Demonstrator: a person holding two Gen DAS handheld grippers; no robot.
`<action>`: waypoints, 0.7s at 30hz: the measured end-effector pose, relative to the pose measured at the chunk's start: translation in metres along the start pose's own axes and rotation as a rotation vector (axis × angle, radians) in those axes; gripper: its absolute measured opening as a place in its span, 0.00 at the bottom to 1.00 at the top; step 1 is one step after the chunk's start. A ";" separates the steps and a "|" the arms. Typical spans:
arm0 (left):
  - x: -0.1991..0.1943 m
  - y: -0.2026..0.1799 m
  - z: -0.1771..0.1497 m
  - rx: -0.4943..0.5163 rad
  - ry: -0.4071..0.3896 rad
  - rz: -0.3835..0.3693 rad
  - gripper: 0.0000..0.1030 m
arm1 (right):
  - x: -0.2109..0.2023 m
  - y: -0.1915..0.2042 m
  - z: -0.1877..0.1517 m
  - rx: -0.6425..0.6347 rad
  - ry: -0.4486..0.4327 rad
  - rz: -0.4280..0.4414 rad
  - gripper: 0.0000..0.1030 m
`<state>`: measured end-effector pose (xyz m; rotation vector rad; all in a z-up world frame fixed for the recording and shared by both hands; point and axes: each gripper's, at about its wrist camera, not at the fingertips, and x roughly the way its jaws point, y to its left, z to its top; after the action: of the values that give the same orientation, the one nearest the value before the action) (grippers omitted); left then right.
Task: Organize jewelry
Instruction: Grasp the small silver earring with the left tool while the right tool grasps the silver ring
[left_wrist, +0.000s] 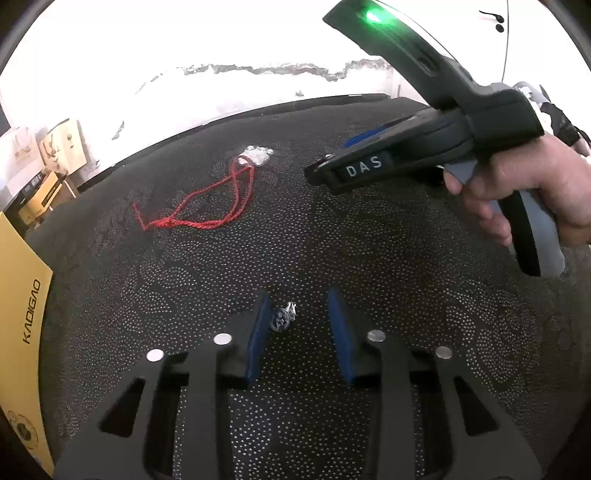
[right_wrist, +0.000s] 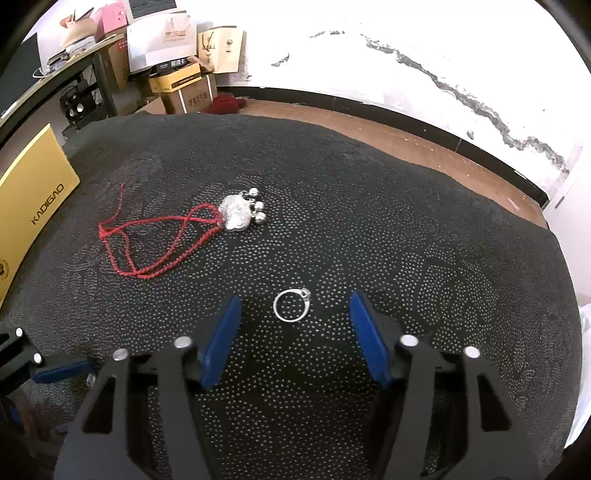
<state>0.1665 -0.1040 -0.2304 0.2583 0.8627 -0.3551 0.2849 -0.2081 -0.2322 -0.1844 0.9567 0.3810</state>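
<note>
Nearest our lenses are our own blue pads: on the left gripper (left_wrist: 295, 314) they stand partly open around a small silver earring (left_wrist: 283, 316), which lies against the left-hand pad (left_wrist: 258, 332) while the other pad is clear of it, so nothing is gripped yet. Going from left to right across the dark dotted cloth (right_wrist: 424, 229), a gold box (right_wrist: 35, 192) marked KADIGAO sits at the left edge; near it, toward the far side, lies a red cord necklace (right_wrist: 155, 240) with its silver pendant (right_wrist: 234, 214) and little bells. Further right, near the front edge, a thin silver ring (right_wrist: 291, 305) lies flat between the pads of the right gripper (right_wrist: 295, 310), which stand wider apart and well clear of the ring on both sides; a hand (left_wrist: 535, 192) holds that tool. We judge the task to be at its start: all three pieces are loose on the cloth, none put away, and the box looks shut, though we cannot tell for sure. For moving, the middle and right of the cloth lie bare, the far edge drops to a wooden floor, and the cord is what could snag.
</note>
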 end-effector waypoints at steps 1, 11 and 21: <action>0.000 0.000 0.000 0.000 -0.001 -0.004 0.21 | -0.001 0.003 0.000 -0.003 -0.001 0.004 0.38; -0.003 0.002 -0.003 -0.024 -0.002 0.030 0.08 | -0.003 0.014 -0.001 -0.017 -0.009 -0.009 0.19; -0.017 0.014 0.006 -0.076 -0.004 0.037 0.05 | -0.020 0.015 -0.003 0.012 -0.021 0.018 0.17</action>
<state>0.1660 -0.0903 -0.2120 0.2032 0.8643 -0.2879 0.2661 -0.2003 -0.2173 -0.1606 0.9408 0.3930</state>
